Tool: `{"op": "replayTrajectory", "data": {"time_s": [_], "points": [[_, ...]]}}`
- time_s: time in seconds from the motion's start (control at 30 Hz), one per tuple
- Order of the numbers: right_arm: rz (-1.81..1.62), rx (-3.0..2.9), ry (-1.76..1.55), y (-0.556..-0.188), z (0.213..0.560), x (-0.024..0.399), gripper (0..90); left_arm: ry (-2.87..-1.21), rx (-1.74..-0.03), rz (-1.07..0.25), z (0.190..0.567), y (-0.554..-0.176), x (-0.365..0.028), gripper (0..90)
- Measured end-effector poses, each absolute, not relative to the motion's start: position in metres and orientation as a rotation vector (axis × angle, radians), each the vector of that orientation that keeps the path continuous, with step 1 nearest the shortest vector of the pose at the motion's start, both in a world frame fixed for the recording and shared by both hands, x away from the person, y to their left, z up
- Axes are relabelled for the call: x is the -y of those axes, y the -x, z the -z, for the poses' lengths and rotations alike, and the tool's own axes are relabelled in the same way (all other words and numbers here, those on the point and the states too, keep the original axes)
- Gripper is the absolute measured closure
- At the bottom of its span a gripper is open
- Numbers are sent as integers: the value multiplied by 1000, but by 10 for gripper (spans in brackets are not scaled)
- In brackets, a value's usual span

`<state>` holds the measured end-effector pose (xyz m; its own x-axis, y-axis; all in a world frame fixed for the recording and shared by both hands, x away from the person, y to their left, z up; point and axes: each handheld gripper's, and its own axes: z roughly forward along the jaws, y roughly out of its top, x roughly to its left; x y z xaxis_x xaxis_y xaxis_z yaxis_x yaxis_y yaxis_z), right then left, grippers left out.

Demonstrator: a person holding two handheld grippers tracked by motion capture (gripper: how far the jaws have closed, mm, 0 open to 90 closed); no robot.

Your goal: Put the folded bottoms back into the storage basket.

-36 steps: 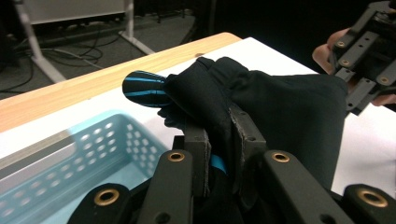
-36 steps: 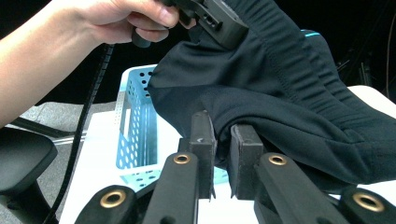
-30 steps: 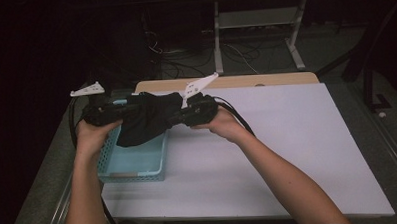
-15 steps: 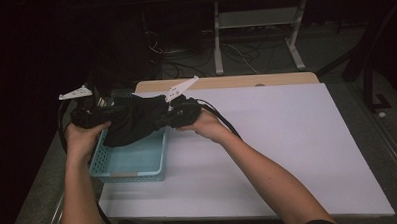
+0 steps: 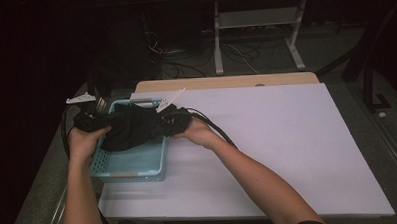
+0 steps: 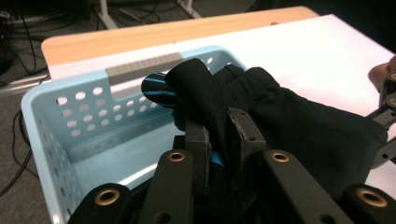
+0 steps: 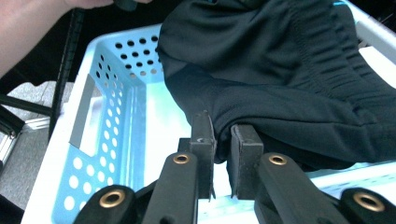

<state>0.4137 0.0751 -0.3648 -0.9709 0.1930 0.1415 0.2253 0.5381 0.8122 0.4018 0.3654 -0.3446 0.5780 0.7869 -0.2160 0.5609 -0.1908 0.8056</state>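
Observation:
A black garment [image 5: 132, 127] hangs bunched between both grippers, over the light blue perforated basket [image 5: 131, 169] at the table's left side. My left gripper [image 5: 94, 120] holds its left end and my right gripper [image 5: 169, 120] its right end. In the left gripper view the left gripper [image 6: 218, 135] is shut on a fold of the garment [image 6: 289, 126], where a blue stripe shows, above the basket [image 6: 70, 121]. In the right gripper view the right gripper [image 7: 222, 140] pinches the hem of the garment [image 7: 280, 70] over the basket [image 7: 112, 84].
The white tabletop [image 5: 287, 139] stretches to the right of the basket. A wooden board edge [image 5: 225, 82] runs along the far side. Behind the table are a metal stand [image 5: 253, 25] and cables on the dark floor. The table's left edge lies close beside the basket.
Both grippers have carried the black garment leftward, from beside the basket's right side to directly above it, and slightly lower.

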Motion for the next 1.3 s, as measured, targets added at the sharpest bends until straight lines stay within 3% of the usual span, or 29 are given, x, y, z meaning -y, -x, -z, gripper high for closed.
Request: {"op": "replayTrajectory", "data": {"time_s": [0.4, 0.77, 0.87, 0.93, 1.07, 1.3], "points": [[1368, 2735, 364, -410, 377, -76, 766, -1924, -1179, -240, 364, -408, -366, 793], [1446, 2701, 361, -404, 364, -56, 729, -1964, -1198, -251, 369, -410, -361, 788], [1464, 2699, 382, -405, 362, -49, 667, -1962, -1223, -335, 369, -411, -362, 739], [1469, 2698, 399, -406, 362, -45, 622, -1930, -1239, -366, 368, -411, -364, 625], [1466, 2684, 430, -409, 364, -37, 563, -1906, -1258, -386, 369, -412, -368, 493], [1507, 2689, 480, -410, 365, -29, 452, -1872, -1221, -346, 368, -412, -366, 404]]}}
